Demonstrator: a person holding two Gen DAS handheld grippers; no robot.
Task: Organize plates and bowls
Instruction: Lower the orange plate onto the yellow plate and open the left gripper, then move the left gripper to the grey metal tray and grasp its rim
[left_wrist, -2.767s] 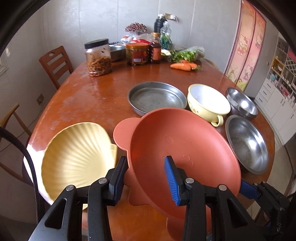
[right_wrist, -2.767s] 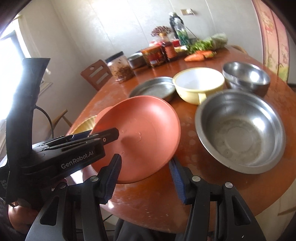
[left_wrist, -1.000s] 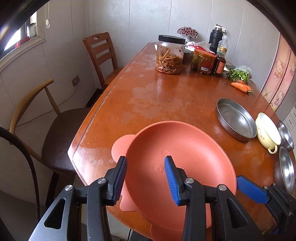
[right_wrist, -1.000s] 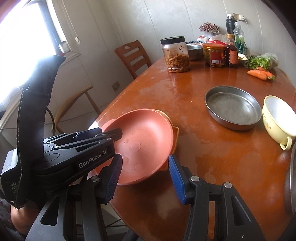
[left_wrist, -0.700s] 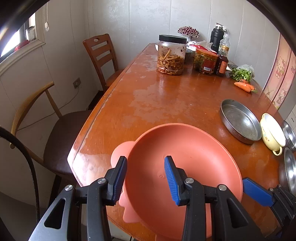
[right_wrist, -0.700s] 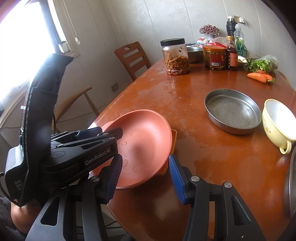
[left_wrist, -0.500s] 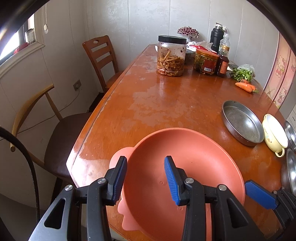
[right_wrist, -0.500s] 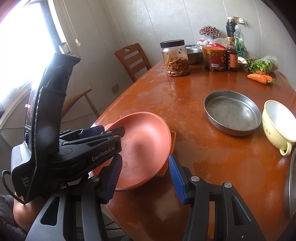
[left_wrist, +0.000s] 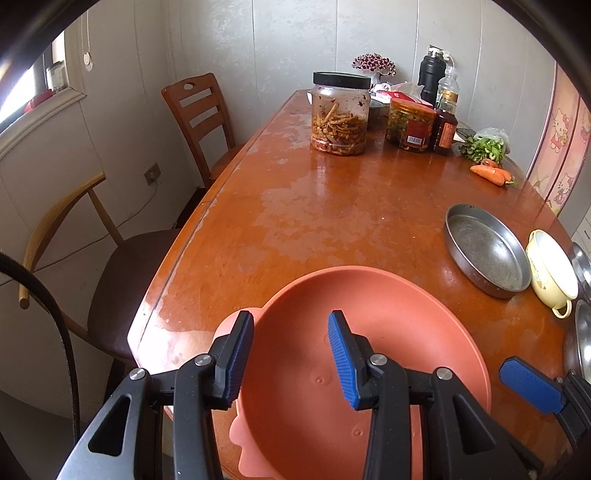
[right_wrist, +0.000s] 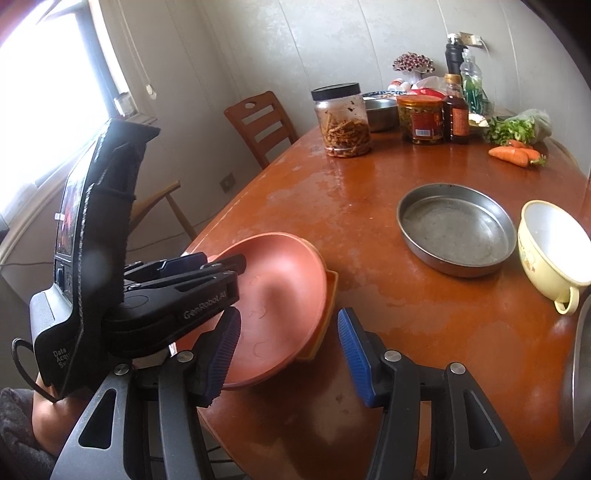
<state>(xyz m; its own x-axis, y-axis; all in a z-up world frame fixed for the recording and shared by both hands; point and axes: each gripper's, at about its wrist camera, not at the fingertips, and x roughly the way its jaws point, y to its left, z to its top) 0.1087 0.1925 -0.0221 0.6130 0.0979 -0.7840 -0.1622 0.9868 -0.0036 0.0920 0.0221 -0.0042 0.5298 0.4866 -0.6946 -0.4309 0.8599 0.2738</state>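
A salmon-coloured eared plate (left_wrist: 369, 350) lies at the table's near edge, stacked on a yellow plate whose rim (right_wrist: 330, 302) shows beneath it in the right wrist view, where the salmon plate (right_wrist: 280, 295) also shows. My left gripper (left_wrist: 291, 356) is open, its jaws just above the plate's near left rim and not closed on it. My right gripper (right_wrist: 288, 341) is open and empty, just right of the stack. A round metal pan (left_wrist: 487, 249), a cream handled bowl (left_wrist: 550, 267) and steel bowls (left_wrist: 583, 332) sit to the right.
Jars of pickles (left_wrist: 340, 114), bottles (left_wrist: 445, 127), greens and carrots (left_wrist: 489, 173) stand at the table's far end. Two chairs (left_wrist: 199, 118) stand along the left side. The table edge (left_wrist: 147, 321) is close on the left.
The salmon plate was carried left and set on the yellow shell plate near the table edge. Both grippers have since drawn back a little; the left jaws stay open over its rim.
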